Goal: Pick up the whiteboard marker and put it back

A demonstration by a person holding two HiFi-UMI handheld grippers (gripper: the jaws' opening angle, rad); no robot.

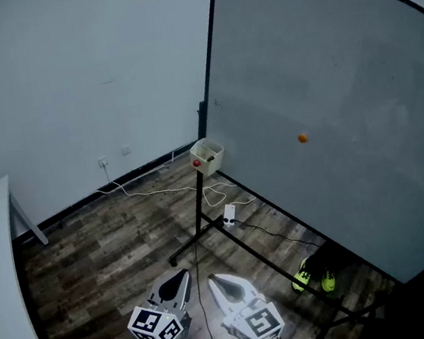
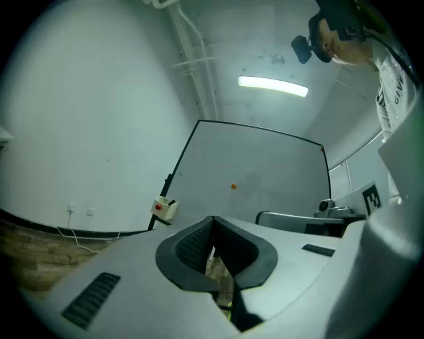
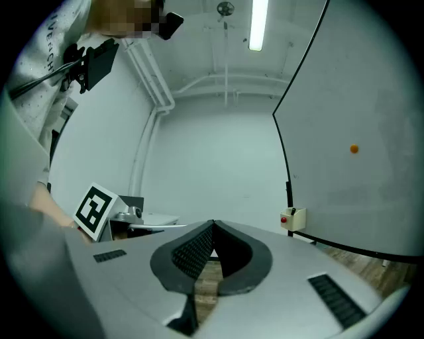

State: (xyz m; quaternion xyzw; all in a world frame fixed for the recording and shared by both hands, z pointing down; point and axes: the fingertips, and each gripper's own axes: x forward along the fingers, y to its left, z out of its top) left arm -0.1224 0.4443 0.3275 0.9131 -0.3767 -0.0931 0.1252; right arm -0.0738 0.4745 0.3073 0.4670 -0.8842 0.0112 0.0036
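Hovering low and well short of the whiteboard [image 1: 329, 109], the left gripper [image 1: 179, 280] and the right gripper [image 1: 218, 281] sit side by side. Each has its jaws pressed together with nothing between them.

The whiteboard marker [image 3: 293, 212] seems to be the dark stub poking from the small cream holder box [image 1: 208, 155] at the whiteboard's lower left corner. It is too small to be sure.

The likeliest trouble is arriving with the jaws together and knocking the stub deeper or jolting the box on its thin stand. Closing on the box rim instead of the marker is another risk. The white cable [image 1: 133, 190] and plug adapter [image 1: 229, 215] below the whiteboard could catch a foot on the approach.

Count:
- two grippers
- one whiteboard
- one holder box
- one apparent marker
- one red dot [image 1: 196, 163] on the box
- one orange magnet [image 1: 302, 138] on the whiteboard's face
- two yellow-green shoes [image 1: 315, 277] beneath it
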